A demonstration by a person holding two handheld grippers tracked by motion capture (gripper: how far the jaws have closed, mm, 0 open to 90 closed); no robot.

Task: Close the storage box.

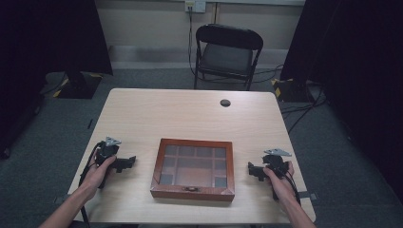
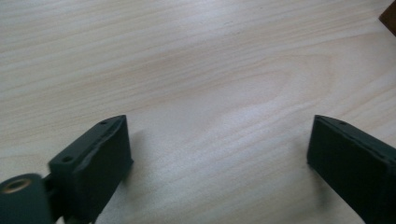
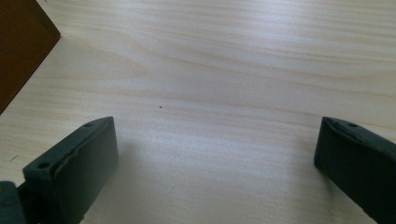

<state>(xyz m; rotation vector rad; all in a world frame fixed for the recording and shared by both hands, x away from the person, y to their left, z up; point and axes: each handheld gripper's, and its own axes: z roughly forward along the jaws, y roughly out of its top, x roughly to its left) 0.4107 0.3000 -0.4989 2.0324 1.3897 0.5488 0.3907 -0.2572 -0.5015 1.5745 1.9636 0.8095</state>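
A wooden box (image 1: pixel 192 169) with a glass lid sits at the near middle of the table (image 1: pixel 190 109), between the 2 grippers and apart from both. The left gripper (image 1: pixel 124 164) rests just left of the box, its fingers (image 2: pixel 95 163) spread wide over bare wood with nothing between them. The right gripper (image 1: pixel 254 171) lies just right of the box, its fingers (image 3: pixel 74 168) likewise spread and empty. A black chair (image 1: pixel 227 54) stands beyond the far edge.
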